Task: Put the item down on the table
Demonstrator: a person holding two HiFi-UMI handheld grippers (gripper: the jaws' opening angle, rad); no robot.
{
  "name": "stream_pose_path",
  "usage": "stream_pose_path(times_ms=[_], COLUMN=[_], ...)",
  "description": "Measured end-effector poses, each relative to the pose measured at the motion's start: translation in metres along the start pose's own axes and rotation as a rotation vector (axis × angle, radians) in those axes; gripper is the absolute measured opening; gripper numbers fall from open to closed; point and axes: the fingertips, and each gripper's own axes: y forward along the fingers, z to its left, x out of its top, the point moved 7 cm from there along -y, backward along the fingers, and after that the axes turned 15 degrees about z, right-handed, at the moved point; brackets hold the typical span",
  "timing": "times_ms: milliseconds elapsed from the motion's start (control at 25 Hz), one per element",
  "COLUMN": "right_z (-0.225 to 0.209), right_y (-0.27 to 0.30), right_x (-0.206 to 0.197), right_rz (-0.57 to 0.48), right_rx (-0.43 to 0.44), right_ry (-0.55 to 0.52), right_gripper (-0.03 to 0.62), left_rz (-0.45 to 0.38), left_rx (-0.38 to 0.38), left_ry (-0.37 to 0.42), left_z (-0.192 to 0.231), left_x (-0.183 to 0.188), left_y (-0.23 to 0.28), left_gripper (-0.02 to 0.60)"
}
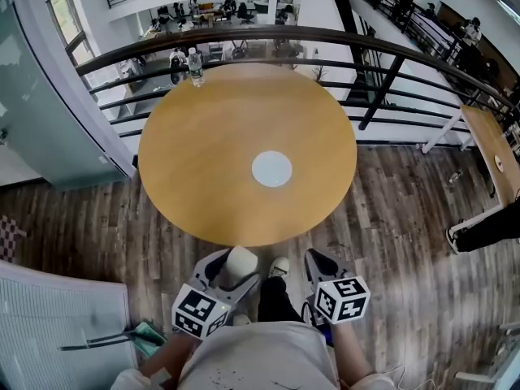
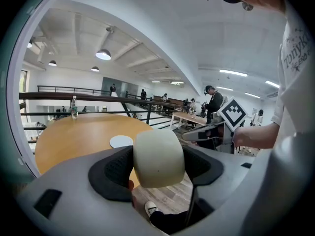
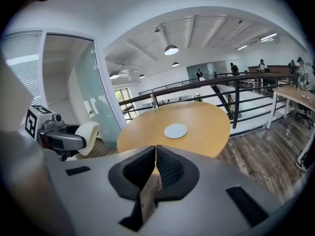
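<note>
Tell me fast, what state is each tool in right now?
Left tool: closed on a cream, rounded, smooth-sided object.
Right tool: closed, nothing between its jaws.

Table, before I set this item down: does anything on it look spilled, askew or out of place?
Nothing stands out. The round table holds only a flat white disc near its middle and a bottle standing upright at its far edge, nothing spilled.
</note>
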Motion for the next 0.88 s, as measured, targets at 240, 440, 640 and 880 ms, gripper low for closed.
stream_pose_path(times_ms=[240,440,640,880], right_z=[-0.045,-0.079,-0.109,-0.138], right_y=[0.034,0.054,0.068,0.09], right_x=[0.069,0.105,0.131,0.153], right_rz=[-0.016,-0.013,-0.006,0.015], right_rx=[0.027,0.042,0.05,0.074], right_ry=[-0.015,-0.013,-0.022,-0.039], right_gripper=[0.025,0.025,0.025,0.025], left_rz=[0.011,0.01,0.026,0.02], left_rx=[0.033,0.035,0.047,0.076], left_ry=[-0.015,-0.036,-0.048,-0.054], left_z=[0.038,0.061,0.072,0.091], left_x=[0.051,0.09,0.116,0.145], left_y=[0.042,0.077,0.106,0.132], left_gripper=[0.327,0.327,0.327,0.327])
